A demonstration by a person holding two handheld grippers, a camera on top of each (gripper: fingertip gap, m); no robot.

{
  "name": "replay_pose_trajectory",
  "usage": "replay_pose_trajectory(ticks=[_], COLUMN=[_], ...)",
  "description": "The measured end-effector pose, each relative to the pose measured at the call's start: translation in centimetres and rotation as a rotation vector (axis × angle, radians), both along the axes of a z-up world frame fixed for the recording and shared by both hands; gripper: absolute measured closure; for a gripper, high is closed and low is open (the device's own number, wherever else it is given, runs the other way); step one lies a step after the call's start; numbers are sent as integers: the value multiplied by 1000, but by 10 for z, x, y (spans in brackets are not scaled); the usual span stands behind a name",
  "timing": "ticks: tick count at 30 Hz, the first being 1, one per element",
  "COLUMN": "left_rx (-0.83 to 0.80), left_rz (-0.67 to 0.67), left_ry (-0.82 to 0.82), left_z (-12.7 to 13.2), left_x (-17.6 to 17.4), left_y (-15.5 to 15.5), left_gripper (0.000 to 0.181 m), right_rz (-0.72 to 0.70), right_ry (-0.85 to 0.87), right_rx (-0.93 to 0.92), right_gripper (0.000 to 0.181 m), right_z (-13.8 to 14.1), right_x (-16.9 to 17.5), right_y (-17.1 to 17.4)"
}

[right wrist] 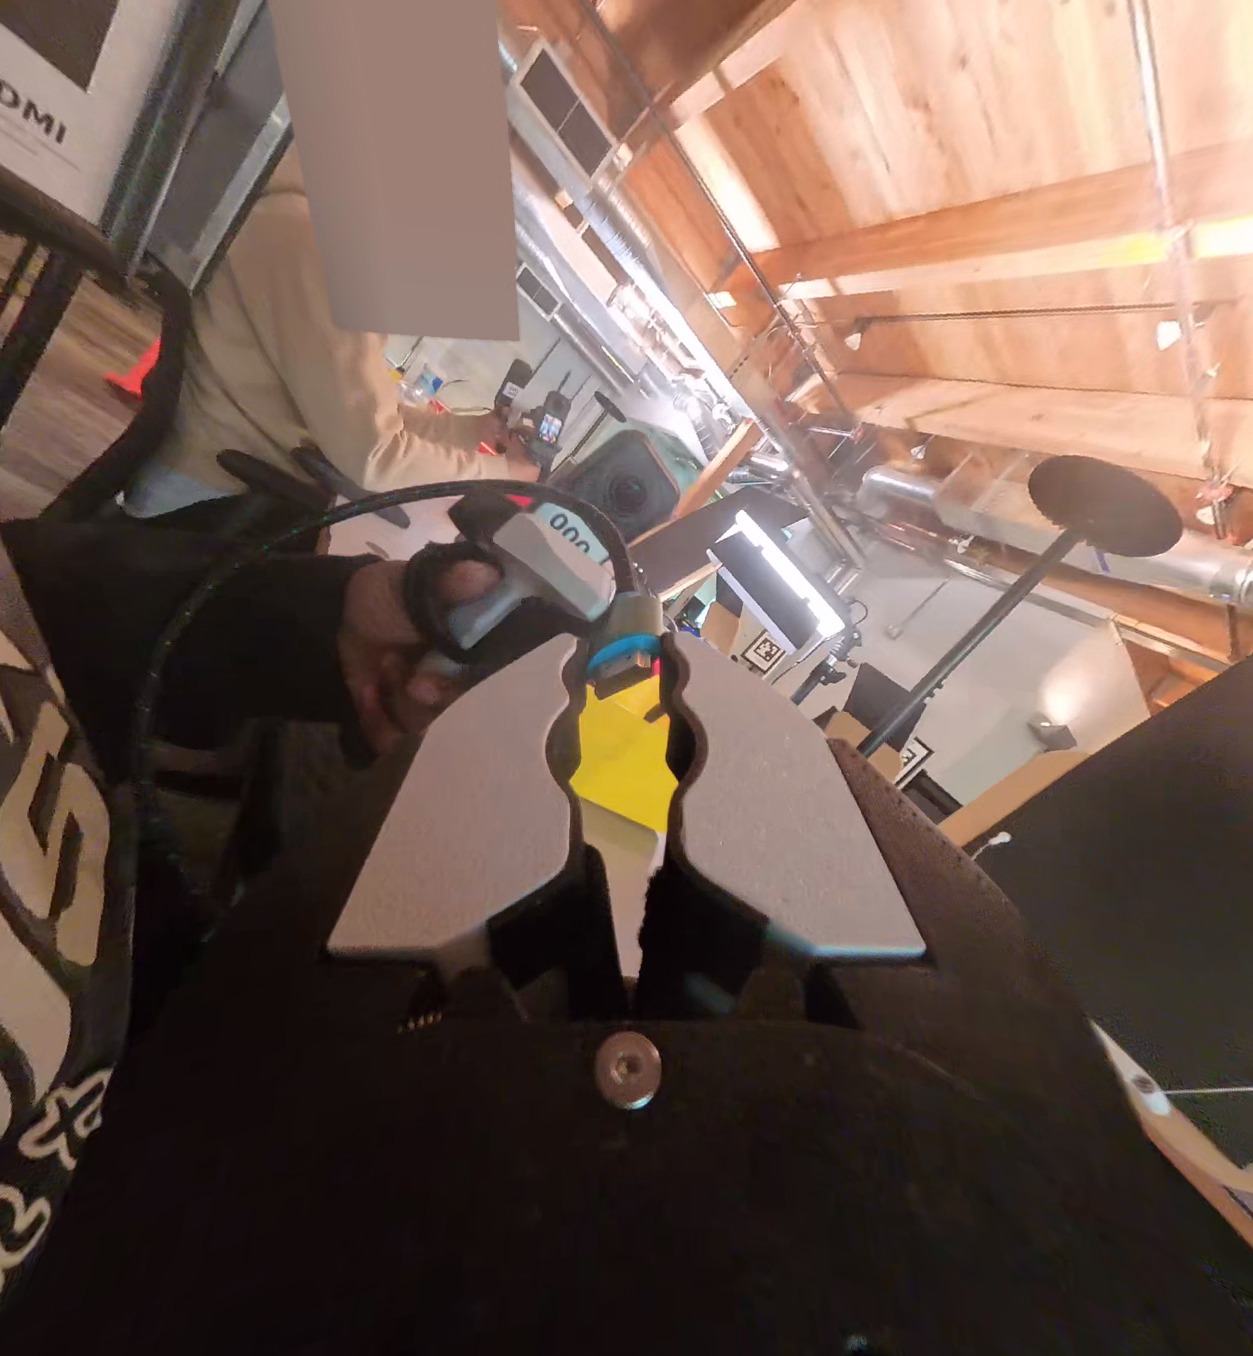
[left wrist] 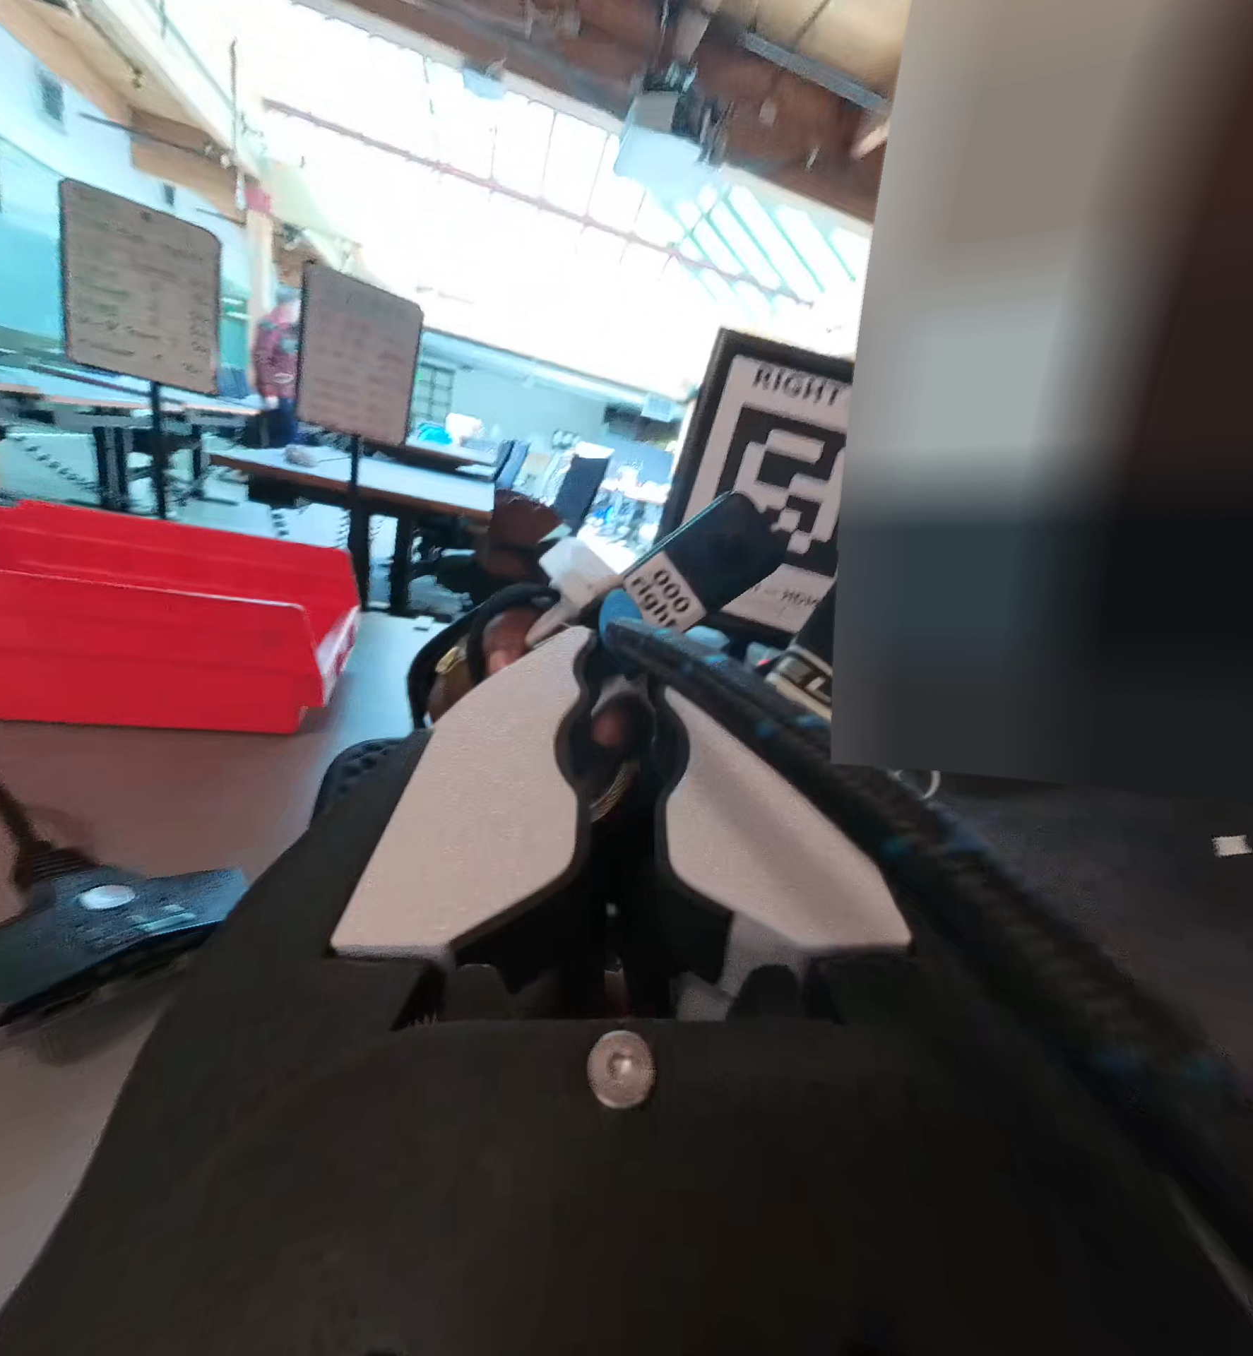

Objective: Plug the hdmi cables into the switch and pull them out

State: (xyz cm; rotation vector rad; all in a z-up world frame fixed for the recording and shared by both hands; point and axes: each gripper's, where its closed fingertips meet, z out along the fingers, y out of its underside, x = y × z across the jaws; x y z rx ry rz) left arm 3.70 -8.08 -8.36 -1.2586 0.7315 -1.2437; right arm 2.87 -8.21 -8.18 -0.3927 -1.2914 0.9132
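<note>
The black HDMI switch (left wrist: pixel 95 924) lies on the brown table (left wrist: pixel 168 770) at the lower left, with its own short lead attached. My right gripper (right wrist: pixel 622 653) is shut on an HDMI plug (right wrist: pixel 627 624) with a blue collar, its metal end pointing at the camera. The plug's black braided cable (right wrist: pixel 161 631) loops up and to the left. My left gripper (left wrist: pixel 620 660) meets the plug's rear end tip to tip with the right gripper (left wrist: pixel 682 580). The cable (left wrist: pixel 902 807) lies over its right finger. Its jaws are narrow; a grip is not visible. The left gripper (right wrist: pixel 543 565) shows in a gloved hand.
A red plastic bin (left wrist: pixel 132 624) stands on the table behind the switch. A white product box (right wrist: pixel 22 88) is at the upper left of the right wrist view. A person in beige (right wrist: pixel 279 367) and a camera on a stand (right wrist: pixel 631 484) are beyond the grippers.
</note>
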Motion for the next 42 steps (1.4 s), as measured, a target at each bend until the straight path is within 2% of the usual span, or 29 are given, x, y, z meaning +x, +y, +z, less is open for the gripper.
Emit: replay_pose_trajectory(ticks=[1, 3, 5, 7, 10, 13, 16, 18, 20, 22, 26, 29, 31, 33, 34, 36, 37, 38, 39, 40, 42], left_rx=[22, 66, 139, 230, 301, 337, 307, 209, 69, -33, -42, -58, -26, 59, 120, 330, 504, 682, 768, 716, 423], left_rz=[10, 7, 33, 76, 135, 149, 162, 160, 78, -28, -29, 118, 289, 544, 714, 1029, 1098, 1088, 1017, 909, 617], left_ry=[14, 14, 23, 76, 151, 183, 185, 121, 23, -11, -4, 23, 54, 69, 45, -56, -102, -88, 9, 138, 273], left_z=[-1, -3, -4, -8, -14, -18, -20, -16, -11, -13, -10, -11, -9, 6, 20, 60, 83, 98, 100, 90, 46], left_x=[1, 1, -2, -8, -17, -20, -20, -19, -15, -6, 9, -5, -35, -82, -113, -163, -163, -142, -109, -75, -19], left_y=[0, 0, 2, 4, 7, 4, 6, 11, 10, 5, 2, 16, 26, 27, 21, -18, -50, -76, -84, -74, -45], left_gripper=[168, 170, 170, 169, 171, 171, 168, 164, 135, 123, 124, 126, 126, 133, 136, 141, 145, 154, 155, 156, 158], right_rz=[-9, -8, 42, 152, 309, 321, 213, 99, -26, -152, -337, -429, -502, -606, -651, -725, -756, -786, -810, -827, -839], right_ry=[2, 4, -24, -50, -125, -165, -115, -39, 35, 79, 115, 103, 102, 73, 54, 26, 11, 4, 2, 10, 46], right_rx=[15, 2, -88, -233, -409, -385, -244, -35, 218, 441, 676, 713, 691, 707, 720, 736, 735, 734, 731, 727, 699], right_gripper=[162, 162, 164, 158, 159, 168, 169, 169, 169, 169, 169, 170, 169, 169, 169, 169, 170, 170, 170, 170, 170], right_z=[-1, -3, -4, -3, -5, -12, -14, -12, -9, -9, -3, 5, 14, 19, 20, 20, 20, 20, 21, 24, 31], right_x=[1, 1, -2, -2, -5, -15, -16, -11, -6, -4, -3, -2, 1, 4, 4, 2, -1, -5, -9, -13, -19], right_y=[0, 1, 3, 6, 6, 0, 3, 2, -3, -4, 5, 19, 35, 55, 64, 78, 83, 87, 89, 90, 85])
